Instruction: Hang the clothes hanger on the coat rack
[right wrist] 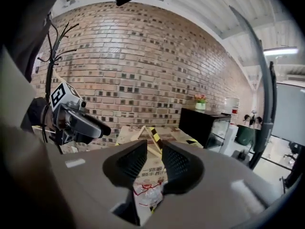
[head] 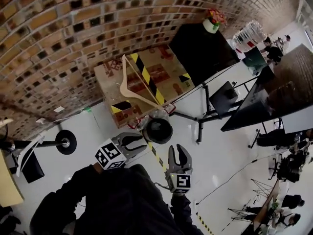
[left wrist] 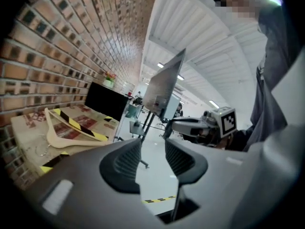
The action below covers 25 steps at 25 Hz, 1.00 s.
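You can read no text here; the red print on the cardboard box [head: 164, 75] is too blurred.

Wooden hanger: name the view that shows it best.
Head view: the whole hanger lies on the cardboard box, seen from above. Left gripper view shows it low and foreshortened at the left. Right gripper view shows only its peak.

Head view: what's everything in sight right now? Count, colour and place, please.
hanger: one, pale wood, lying on the box
box: one, tan with yellow-black stripes, against the brick wall
cabinet: one, black, right of the box
flower pot: one, white, on the cabinet
coat rack: one, black, on the floor left of the box
left gripper: one, grey, jaws apart, empty
right gripper: one, grey, jaws apart, empty
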Available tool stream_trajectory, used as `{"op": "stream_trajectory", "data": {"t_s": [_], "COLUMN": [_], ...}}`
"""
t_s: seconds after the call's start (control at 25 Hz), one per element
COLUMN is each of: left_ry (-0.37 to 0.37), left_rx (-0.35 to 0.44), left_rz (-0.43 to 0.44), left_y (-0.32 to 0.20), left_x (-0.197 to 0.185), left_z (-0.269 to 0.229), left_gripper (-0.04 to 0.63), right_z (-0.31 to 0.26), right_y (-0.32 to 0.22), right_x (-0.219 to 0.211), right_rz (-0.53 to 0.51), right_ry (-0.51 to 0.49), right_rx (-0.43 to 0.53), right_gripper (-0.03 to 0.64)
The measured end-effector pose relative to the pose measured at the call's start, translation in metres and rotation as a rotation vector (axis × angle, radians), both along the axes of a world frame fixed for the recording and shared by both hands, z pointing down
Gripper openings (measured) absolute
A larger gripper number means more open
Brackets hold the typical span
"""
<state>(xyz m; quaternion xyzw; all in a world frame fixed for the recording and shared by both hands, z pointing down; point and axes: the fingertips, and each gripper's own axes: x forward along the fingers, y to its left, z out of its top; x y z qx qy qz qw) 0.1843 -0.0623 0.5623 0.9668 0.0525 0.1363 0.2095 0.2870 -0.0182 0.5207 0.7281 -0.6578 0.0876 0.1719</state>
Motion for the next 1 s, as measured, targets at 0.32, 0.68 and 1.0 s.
{"op": "stream_trajectory", "data": {"t_s": [0.32,0.68,1.0], "left_ry": [-0.001,-0.074,-0.105], "left_rx": [-0.002,-0.039,-0.066], "left_rz": [-0.263,-0.598,-0.794], "left_y": [-0.071,-0.115,-0.136], "left_x": [-0.039,-0.073,-0.039], "left_z": [0.005,0.018,0.018], "left_gripper": [0.140,0.140,0.140], "right_z": [0.031,0.065,0.155], "right_y": [-0.106,-0.213,-0.289], "right_x": [-0.023,-0.026,-0.024], "right_rz": [-0.286,-0.533,-0.866], "right_ry": [0.036,0.028,0.137], "right_rx": [-0.097,-0.131,-0.341], "right_gripper": [0.103,0.106,0.123]}}
